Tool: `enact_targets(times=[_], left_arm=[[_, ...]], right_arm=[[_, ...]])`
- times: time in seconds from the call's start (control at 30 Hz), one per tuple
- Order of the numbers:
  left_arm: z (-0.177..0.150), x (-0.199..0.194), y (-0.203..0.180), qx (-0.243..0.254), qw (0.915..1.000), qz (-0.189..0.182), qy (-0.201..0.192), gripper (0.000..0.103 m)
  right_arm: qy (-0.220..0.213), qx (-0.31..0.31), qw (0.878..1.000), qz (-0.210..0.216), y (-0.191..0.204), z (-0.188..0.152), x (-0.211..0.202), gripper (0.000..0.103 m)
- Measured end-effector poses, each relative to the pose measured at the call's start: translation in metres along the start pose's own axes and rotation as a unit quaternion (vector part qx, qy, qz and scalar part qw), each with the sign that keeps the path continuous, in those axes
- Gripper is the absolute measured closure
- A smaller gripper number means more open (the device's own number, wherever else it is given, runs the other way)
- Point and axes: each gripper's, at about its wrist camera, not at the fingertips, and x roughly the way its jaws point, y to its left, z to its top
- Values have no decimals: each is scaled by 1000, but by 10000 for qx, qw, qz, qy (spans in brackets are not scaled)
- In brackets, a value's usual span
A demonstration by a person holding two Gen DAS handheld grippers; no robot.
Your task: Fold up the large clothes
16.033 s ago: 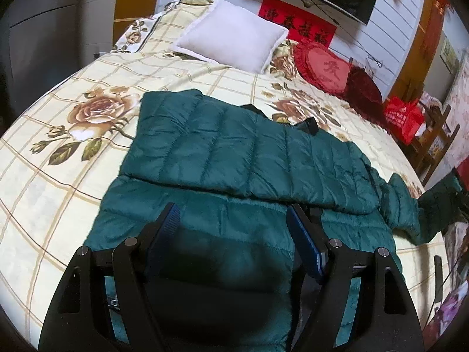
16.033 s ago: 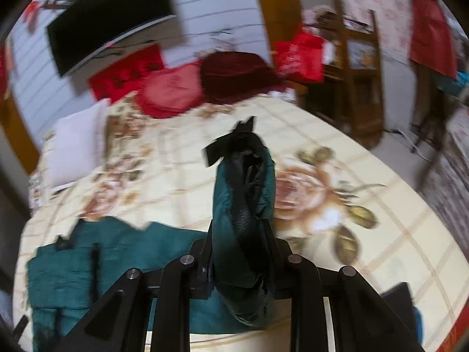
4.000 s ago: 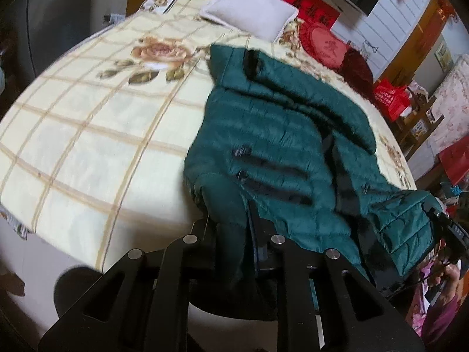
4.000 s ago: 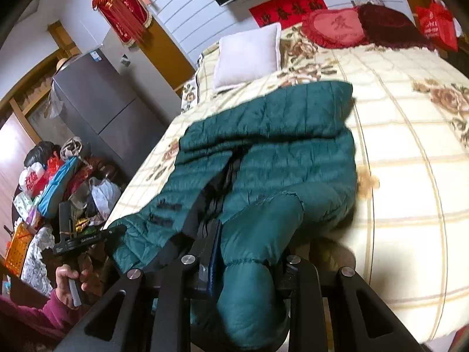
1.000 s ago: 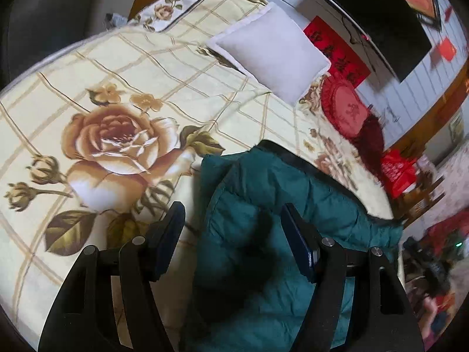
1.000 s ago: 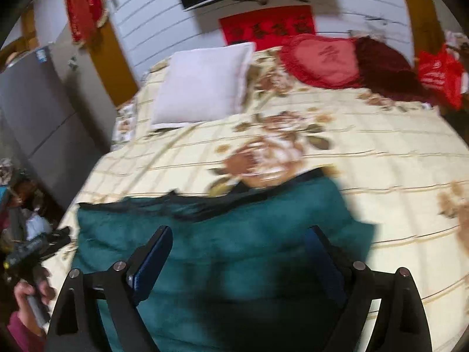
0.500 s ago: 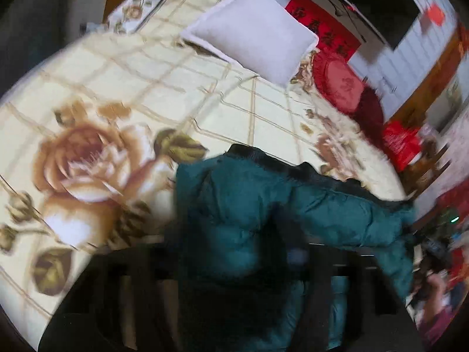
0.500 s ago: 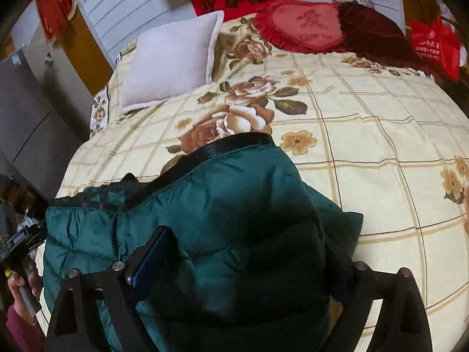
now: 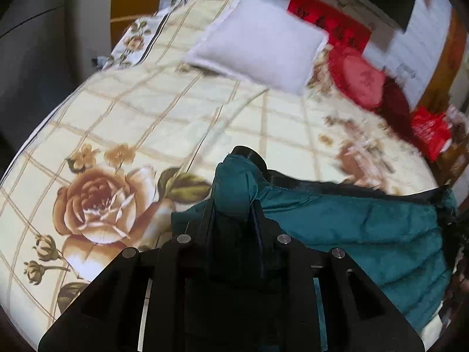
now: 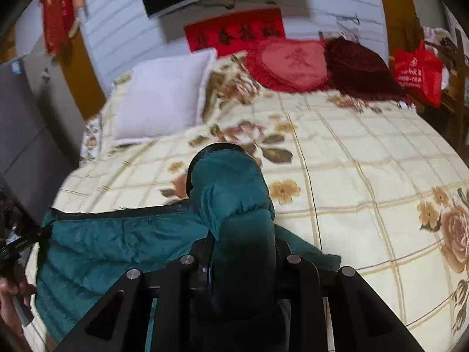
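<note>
Both claws have just been closing, and each now has jacket between its jaws: my left claw (image 9: pixel 234 202) is pinched on a bunched corner of the jacket (image 9: pixel 351 223), which bulges up past the fingertips, and my right claw (image 10: pixel 243 234) is clamped on a thick puffy roll of the same garment. From the left claw the jacket spreads away to the right over the bed (image 9: pixel 123 111); from the right claw it spreads to the left, with bare bedspread ahead of both. I judge it light, soft and springy: the quilted fill will puff back and the smooth shell may slip, so I want each grip deep on the black-trimmed edge rather than on a loose bulge. How many layers each claw holds I cannot tell, since the fabric hides the pads. Ahead lies a pillow (image 9: pixel 258 47), blurred. At the right view's left edge a hand (image 10: pixel 11 296) with a dark device is cut off.
</note>
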Motion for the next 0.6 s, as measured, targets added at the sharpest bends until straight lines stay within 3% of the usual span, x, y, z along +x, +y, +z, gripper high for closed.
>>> enact_targets(times=[0.13, 0.23, 0.3, 0.37, 0.43, 0.6], left_arm=[[-9, 17, -4, 112, 9997, 223, 17, 80], [-8, 14, 1, -23, 9999, 118, 0, 78], [-6, 5, 7, -192, 9998, -46, -25, 77], [-5, -11, 11, -328, 9993, -119, -139, 66], [-4, -32, 12, -403, 9984, -123, -383, 47], [-8, -80, -6, -238, 9936, -290, -1064, 33]], right_arm=[[170, 138, 9996, -184, -1, -14, 26, 75], [319, 180, 9990, -238, -4, -13, 26, 54], [349, 306, 9989, -108, -9, -10, 15, 48], [107, 428, 9990, -12, -10, -7, -6, 19], [-110, 419, 9990, 104, -4, -5, -29, 19], [-277, -35, 9978, 602, 41, -7, -53, 19]])
